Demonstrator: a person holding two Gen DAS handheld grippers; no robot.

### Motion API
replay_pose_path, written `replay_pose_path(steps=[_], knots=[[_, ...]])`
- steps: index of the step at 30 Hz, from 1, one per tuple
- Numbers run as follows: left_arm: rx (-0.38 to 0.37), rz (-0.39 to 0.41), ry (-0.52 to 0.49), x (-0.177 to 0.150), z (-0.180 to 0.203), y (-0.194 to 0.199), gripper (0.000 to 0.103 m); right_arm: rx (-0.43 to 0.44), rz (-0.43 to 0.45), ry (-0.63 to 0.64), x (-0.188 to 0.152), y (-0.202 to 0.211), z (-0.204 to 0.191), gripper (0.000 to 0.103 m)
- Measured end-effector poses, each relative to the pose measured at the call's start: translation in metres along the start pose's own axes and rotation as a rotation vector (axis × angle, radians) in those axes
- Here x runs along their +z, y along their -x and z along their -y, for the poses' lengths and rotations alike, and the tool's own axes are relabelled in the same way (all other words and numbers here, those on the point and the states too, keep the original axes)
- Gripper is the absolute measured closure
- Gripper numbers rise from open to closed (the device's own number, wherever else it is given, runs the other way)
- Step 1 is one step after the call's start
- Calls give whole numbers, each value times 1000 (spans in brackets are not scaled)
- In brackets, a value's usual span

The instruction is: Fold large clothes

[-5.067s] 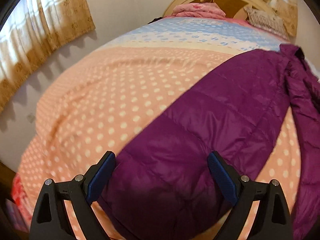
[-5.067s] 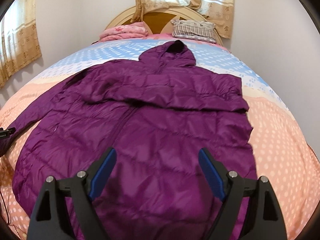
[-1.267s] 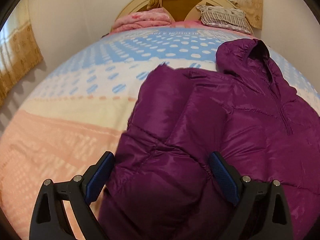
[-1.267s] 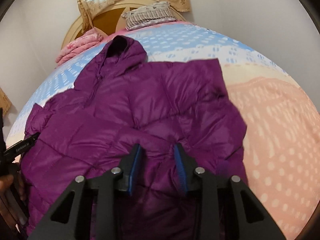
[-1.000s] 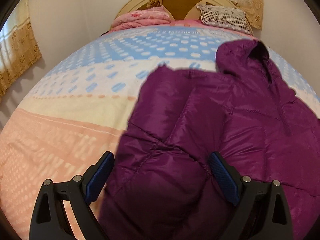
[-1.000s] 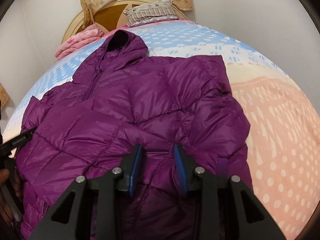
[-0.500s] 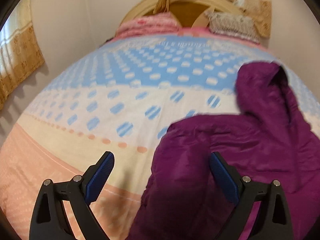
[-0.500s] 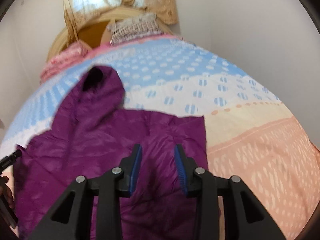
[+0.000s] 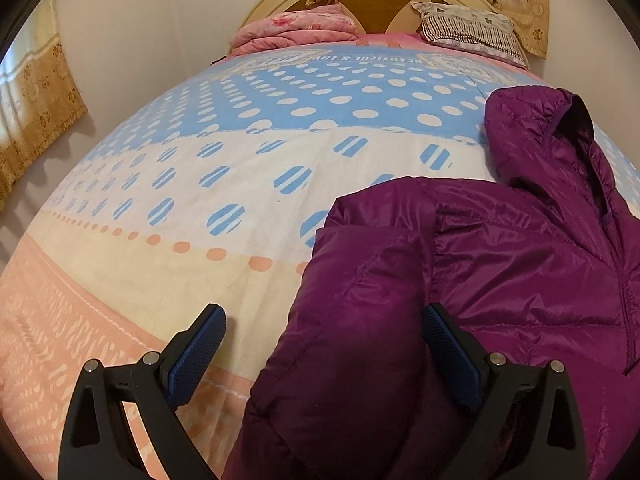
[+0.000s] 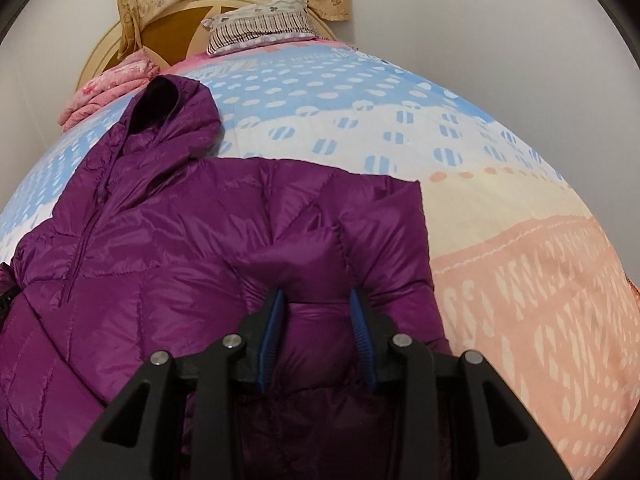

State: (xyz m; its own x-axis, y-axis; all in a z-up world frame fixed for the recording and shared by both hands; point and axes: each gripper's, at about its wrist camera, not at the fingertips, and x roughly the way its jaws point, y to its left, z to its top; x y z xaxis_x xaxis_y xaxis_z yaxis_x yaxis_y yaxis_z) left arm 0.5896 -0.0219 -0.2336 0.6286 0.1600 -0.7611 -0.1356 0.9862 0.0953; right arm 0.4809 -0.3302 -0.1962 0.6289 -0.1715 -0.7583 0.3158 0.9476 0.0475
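Note:
A purple hooded puffer jacket (image 10: 168, 232) lies on the bed with its hem folded up over the body and its hood (image 10: 172, 108) toward the headboard. My right gripper (image 10: 316, 312) is shut on a puffed fold of the jacket near its right edge. In the left wrist view the jacket (image 9: 500, 264) fills the lower right. My left gripper (image 9: 322, 338) is open over the jacket's left folded edge, with the right finger over the fabric and the left finger over the bedspread.
The bedspread (image 9: 240, 168) has blue, cream and peach dotted bands. A folded pink blanket (image 9: 296, 28) and a striped pillow (image 9: 468, 26) lie at the headboard (image 10: 176, 28). Curtains (image 9: 36, 100) hang on the left wall. A wall stands close on the right.
Both grippers have carried the jacket's lower part up toward the hood, folding it over the body. The right gripper closed on the fabric and stays shut; the left stays open.

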Motion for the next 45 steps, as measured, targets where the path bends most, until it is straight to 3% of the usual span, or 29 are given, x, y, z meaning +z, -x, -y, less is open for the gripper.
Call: replay_pose_path(steps=[12,14,16,17,20,22,27,31,37,40,42,43,45], knots=[[-95,-59,44,2,-11,-7,2,5,4,-4,-1,-1,-1,64],[-70,-67,9,7,-13,3,2,16,-18,12,1,1,-2,58],[-84,-23,-22,19,-14,21,2,54,-48,70,10,9,-7,49],[-115,12,-39,30,-13,31,2,87,-44,88,17,14,-9,44],[-169,64,-65,69,-2,40,2,115,-14,118,47,20,-17,43],[-202,92,-70,96,15,35,2,182,-4,94,75,14,-24,42],[-254,99,-102,147,69,8,2,231,37,126,140,-17,-56,41],[-240,86,-160,170,105,-22,2,249,18,131,171,-56,-77,39],[-302,71,-164,183,124,-60,3,272,-56,116,191,-121,-100,39],[-321,12,-176,180,131,-87,21,261,-78,103,193,-141,-103,39],[-361,-38,-152,182,133,-101,42,275,-95,90,194,-151,-103,39],[-386,-49,-144,181,134,-103,47,286,-104,94,193,-156,-105,39],[-433,-57,-150,183,139,-108,73,298,-131,108,193,-165,-107,48]])
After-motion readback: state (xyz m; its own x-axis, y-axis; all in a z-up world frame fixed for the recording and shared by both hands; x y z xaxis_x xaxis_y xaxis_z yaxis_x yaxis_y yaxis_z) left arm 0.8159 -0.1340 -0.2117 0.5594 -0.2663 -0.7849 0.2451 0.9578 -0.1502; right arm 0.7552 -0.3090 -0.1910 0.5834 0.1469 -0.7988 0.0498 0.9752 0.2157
